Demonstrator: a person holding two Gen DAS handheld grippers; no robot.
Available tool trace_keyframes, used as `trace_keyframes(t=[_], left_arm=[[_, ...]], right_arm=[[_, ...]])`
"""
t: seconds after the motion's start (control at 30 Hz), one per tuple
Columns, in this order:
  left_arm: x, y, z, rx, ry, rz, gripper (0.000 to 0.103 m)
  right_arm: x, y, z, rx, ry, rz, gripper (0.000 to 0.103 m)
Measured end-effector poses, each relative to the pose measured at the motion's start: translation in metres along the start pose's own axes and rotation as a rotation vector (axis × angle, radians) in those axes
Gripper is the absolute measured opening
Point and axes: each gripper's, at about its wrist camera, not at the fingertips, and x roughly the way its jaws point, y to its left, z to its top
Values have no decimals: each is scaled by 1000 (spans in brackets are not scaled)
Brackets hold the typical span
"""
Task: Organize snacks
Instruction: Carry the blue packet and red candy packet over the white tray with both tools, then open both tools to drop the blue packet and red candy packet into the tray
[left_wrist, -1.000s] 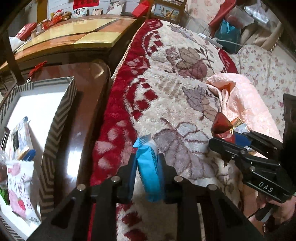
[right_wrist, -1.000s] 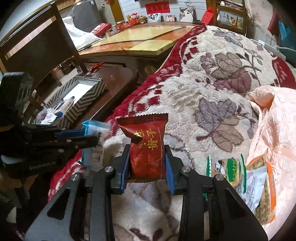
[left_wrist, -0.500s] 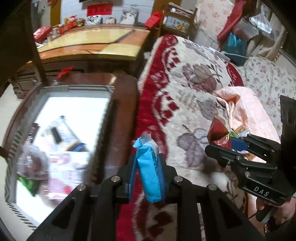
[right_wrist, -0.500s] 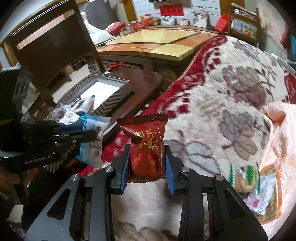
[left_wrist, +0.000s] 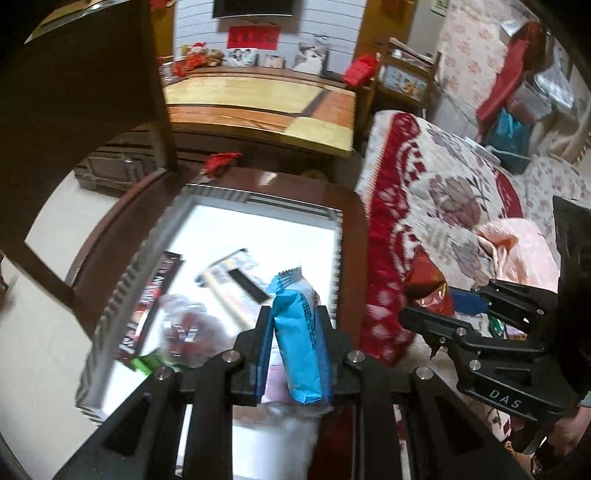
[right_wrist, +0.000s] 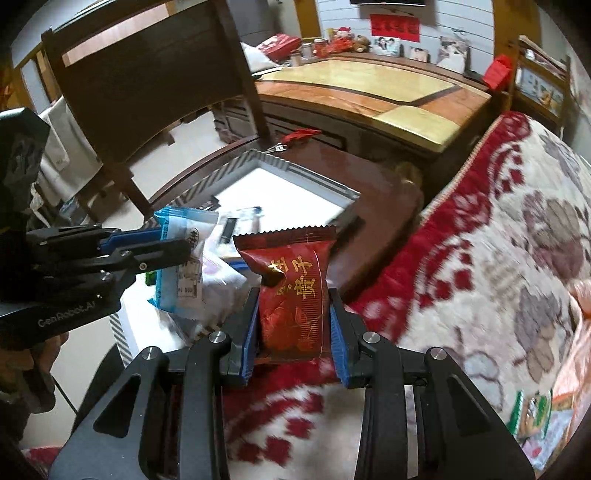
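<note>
My left gripper (left_wrist: 294, 318) is shut on a blue snack packet (left_wrist: 300, 354), which it holds upright over the near right part of a striped box (left_wrist: 258, 195) with a white floor. Several snacks (left_wrist: 225, 280) lie inside the box. In the right wrist view my right gripper (right_wrist: 293, 301) is shut on a dark red packet with gold writing (right_wrist: 291, 299), which stands upright over the blanket's edge beside the box (right_wrist: 303, 173). The left gripper (right_wrist: 173, 245) with the blue packet (right_wrist: 181, 273) shows there at the left. The right gripper (left_wrist: 436, 315) appears at the right of the left wrist view.
The box rests on a dark wooden seat (left_wrist: 343, 206) with a chair back (right_wrist: 147, 92) behind it. A red and cream blanket (right_wrist: 498, 258) lies to the right, with loose snacks (right_wrist: 532, 417) and pink cloth (left_wrist: 517, 243) on it. A wooden table (left_wrist: 258, 99) stands beyond.
Both grippers have swung left from over the blanket toward the box, each keeping its packet. The left one now hangs over the box; the right one has reached the blanket's edge.
</note>
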Motion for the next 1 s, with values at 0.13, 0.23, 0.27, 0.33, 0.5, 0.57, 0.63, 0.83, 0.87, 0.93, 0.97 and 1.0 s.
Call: trace_keyframes(t=[0.13,0.23,0.27,0.33,0.5,0.57,0.63,0.83,0.87,0.93,0.97,1.0], left_arm=[[0,22,-1,-39,-5,9,24],[1,36,-4,-65,-5,14,24],[2,40,-4,-74,-4,15,24],[4,48,-6,-92,-1,20,24],[12,65,-10,-124,15,36,24],[15,69,-13,-135,22,38,24],[17,74,-15,-145,22,39,24],[25,83,-19,-167,37,45,24],[26,85,-20,-171,39,45,24],[27,87,-21,-177,39,42,24],[27,88,-20,-179,38,39,24],[27,88,-20,-182,37,37,24]], right_arm=[[16,21,13,-38,20,3,32],[26,33,20,-61,32,3,32],[29,35,22,-66,37,4,32],[36,43,26,-84,47,-3,32],[51,53,33,-109,71,-19,32],[58,59,35,-129,80,-33,32],[62,65,36,-149,87,-42,32],[79,76,38,-195,118,-71,32],[81,78,37,-203,122,-74,32],[85,81,36,-213,131,-79,32],[87,81,36,-215,134,-81,32],[89,82,36,-215,136,-80,32]])
